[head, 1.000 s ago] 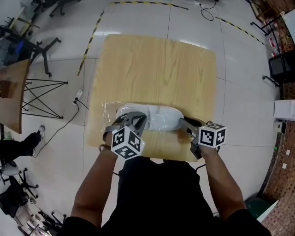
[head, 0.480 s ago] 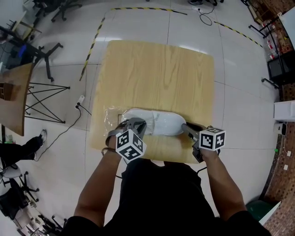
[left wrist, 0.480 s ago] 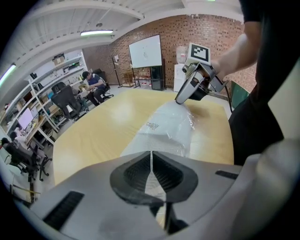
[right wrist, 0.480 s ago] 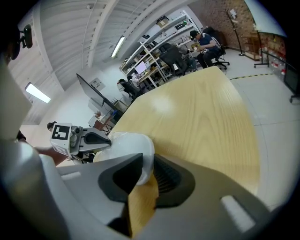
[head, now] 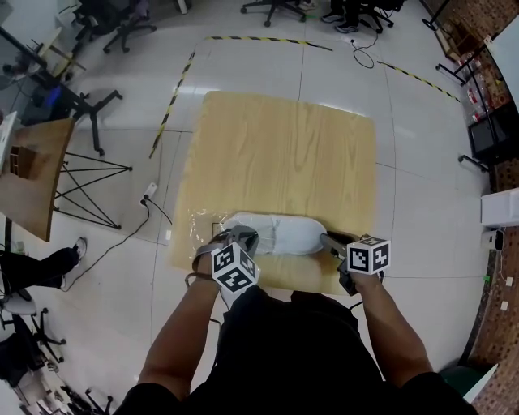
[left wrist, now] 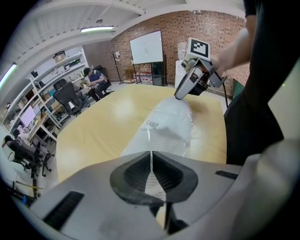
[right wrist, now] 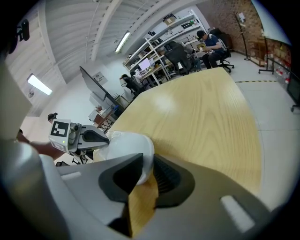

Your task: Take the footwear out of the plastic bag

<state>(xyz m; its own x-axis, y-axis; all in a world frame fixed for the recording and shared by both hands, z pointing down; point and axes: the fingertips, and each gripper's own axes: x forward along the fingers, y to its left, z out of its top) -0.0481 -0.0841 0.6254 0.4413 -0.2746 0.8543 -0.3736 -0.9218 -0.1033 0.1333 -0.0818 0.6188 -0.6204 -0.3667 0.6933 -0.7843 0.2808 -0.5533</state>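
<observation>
A white shoe (head: 276,233) lies inside a clear plastic bag (head: 203,231) near the front edge of the wooden table (head: 284,146). My left gripper (head: 242,237) is at the bag's left end. In the left gripper view its jaws (left wrist: 151,157) stand almost together with a thin strip of the bag's film (left wrist: 164,126) pinched between them. My right gripper (head: 325,238) is at the shoe's right end. In the right gripper view the rounded white end of the shoe (right wrist: 126,143) sits between the fingertips (right wrist: 146,164), touching both pads.
Beyond the bag the tabletop is bare wood up to its far edge. Around the table is tiled floor with yellow-black tape (head: 174,89), a cable and plug strip (head: 150,192), a folding table (head: 32,162) at the left and office chairs (head: 105,20) at the back.
My left gripper has moved a little toward the near table edge and lower, keeping the bag's end in its jaws. My right gripper has stayed at the shoe's right end.
</observation>
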